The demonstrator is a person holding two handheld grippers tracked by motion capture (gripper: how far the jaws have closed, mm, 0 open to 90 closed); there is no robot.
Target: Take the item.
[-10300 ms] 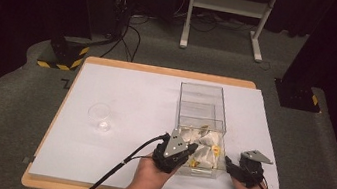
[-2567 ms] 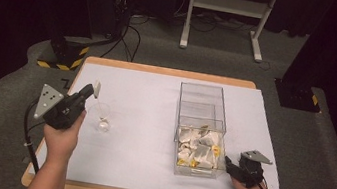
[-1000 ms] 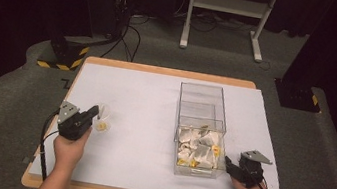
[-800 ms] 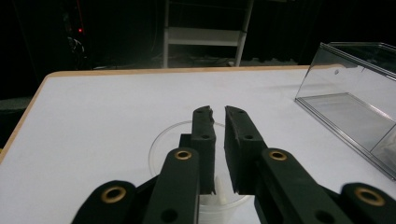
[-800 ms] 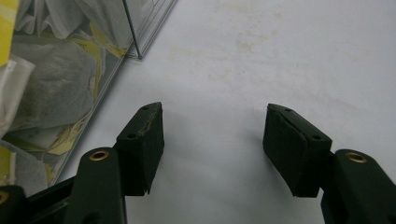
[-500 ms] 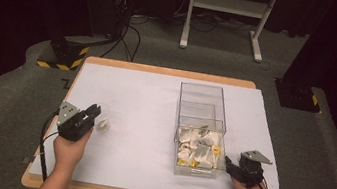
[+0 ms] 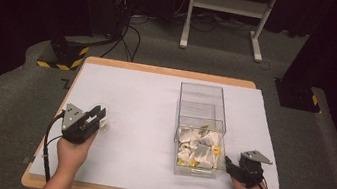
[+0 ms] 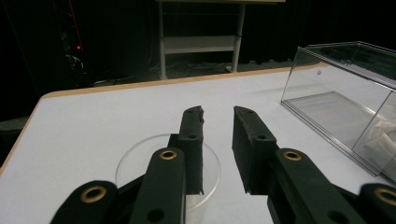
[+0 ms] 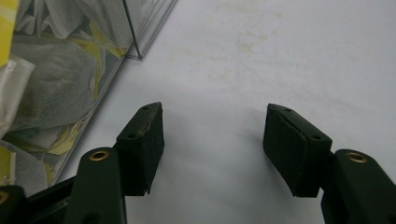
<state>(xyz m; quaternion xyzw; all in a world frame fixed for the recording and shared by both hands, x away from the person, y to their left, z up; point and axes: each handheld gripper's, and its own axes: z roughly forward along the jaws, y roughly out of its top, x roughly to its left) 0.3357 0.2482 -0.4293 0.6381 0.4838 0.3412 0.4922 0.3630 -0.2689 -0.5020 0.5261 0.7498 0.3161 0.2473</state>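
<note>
Left gripper (image 8: 217, 116): we note its jaws have just been opening, now apart with nothing between them. Clear round dish (image 8: 135, 161) lies on the white table (image 8: 93, 116), directly beneath the left jaw.

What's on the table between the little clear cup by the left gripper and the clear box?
Nothing: in the high view, bare white table cover separates the clear cup from the clear box.
</note>
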